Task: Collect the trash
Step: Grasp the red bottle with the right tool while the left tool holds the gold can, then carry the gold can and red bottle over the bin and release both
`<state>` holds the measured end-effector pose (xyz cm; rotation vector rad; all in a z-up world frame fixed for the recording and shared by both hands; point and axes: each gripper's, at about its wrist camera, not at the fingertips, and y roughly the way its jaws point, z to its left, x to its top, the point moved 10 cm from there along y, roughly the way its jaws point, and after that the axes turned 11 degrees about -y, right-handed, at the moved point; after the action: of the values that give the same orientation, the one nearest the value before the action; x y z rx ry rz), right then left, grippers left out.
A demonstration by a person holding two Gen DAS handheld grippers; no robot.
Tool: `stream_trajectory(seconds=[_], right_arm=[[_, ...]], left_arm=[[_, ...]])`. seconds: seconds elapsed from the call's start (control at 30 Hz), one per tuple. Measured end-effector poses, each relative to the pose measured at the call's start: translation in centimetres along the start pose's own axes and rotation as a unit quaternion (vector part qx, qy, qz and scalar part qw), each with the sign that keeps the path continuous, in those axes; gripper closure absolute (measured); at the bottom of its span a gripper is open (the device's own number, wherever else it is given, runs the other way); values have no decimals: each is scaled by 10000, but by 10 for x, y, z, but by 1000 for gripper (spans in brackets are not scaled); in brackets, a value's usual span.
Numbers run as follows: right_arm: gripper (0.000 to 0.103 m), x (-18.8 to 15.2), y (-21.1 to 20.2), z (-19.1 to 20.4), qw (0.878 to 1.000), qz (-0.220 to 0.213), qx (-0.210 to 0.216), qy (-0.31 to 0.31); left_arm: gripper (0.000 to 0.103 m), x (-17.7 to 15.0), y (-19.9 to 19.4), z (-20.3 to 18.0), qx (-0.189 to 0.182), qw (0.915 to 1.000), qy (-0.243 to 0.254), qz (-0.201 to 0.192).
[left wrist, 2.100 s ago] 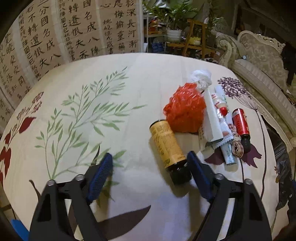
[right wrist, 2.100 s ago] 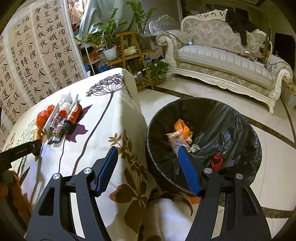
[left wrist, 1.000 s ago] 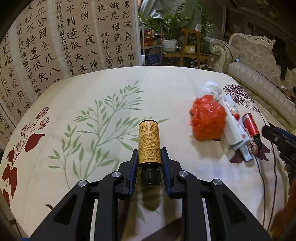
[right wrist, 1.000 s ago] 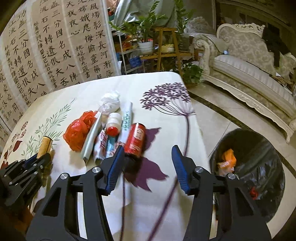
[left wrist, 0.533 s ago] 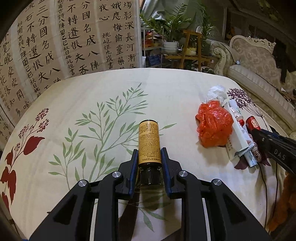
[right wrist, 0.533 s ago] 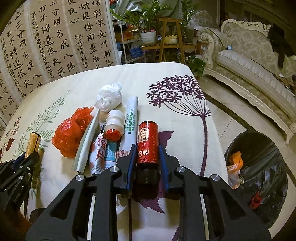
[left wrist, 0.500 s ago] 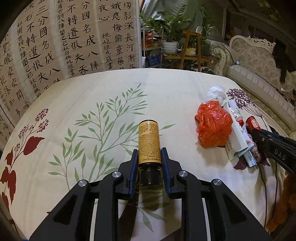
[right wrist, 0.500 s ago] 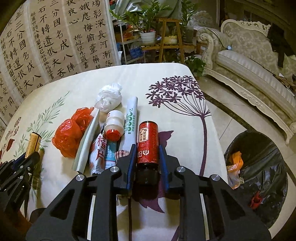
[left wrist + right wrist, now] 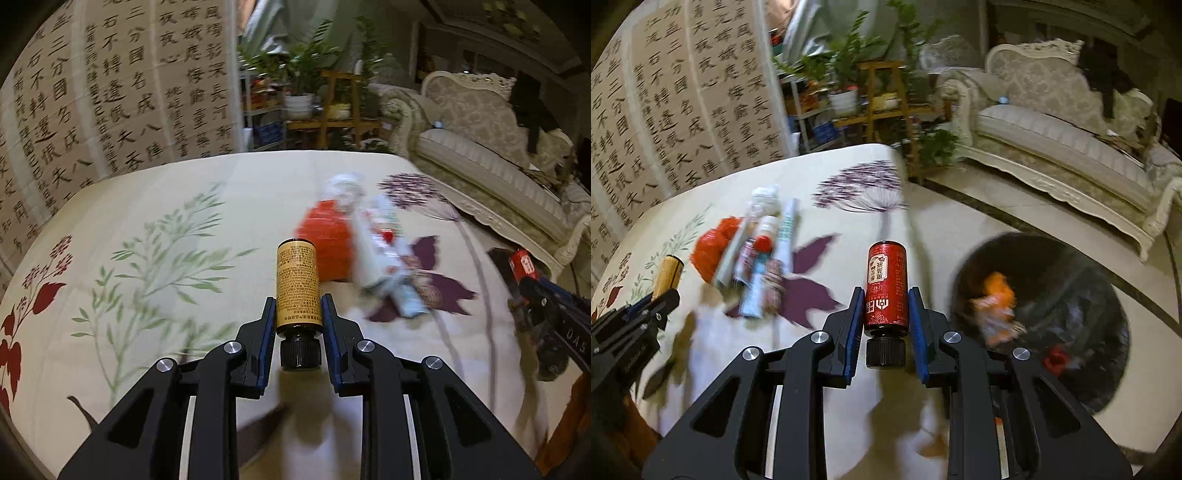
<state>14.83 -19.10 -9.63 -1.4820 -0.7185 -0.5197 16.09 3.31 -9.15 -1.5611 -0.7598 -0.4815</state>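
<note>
My left gripper is shut on a yellow-labelled bottle with a black cap, held above the flowered tablecloth. My right gripper is shut on a red bottle with a black cap, held near the table's right edge. Still on the cloth lie a red plastic bag, a white crumpled wad, a white tube and small wrappers. A round bin with a black liner stands on the floor to the right, with orange trash inside.
A calligraphy screen stands behind the table. Potted plants on a wooden stand are at the back. A pale ornate sofa runs along the right. Tiled floor lies between table, bin and sofa.
Both grippers have swung to the right with their bottles. The red bottle has left the trash pile and now hangs near the table edge, closer to the bin.
</note>
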Motion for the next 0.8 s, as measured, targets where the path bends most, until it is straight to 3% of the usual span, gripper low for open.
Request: stream_trajectory(seconds=[0.23, 0.5, 0.8], right_arm=[[80, -33, -22, -57, 9985, 12, -404, 364], [80, -48, -36, -110, 9950, -96, -732, 671], [80, -55, -26, -153, 9915, -94, -920, 910]], left_arm=[[78, -17, -12, -67, -410, 9983, 405, -23], [78, -33, -20, -141, -850, 9928, 842, -27], [78, -40, -7, -201, -1033, 9883, 1121, -4]])
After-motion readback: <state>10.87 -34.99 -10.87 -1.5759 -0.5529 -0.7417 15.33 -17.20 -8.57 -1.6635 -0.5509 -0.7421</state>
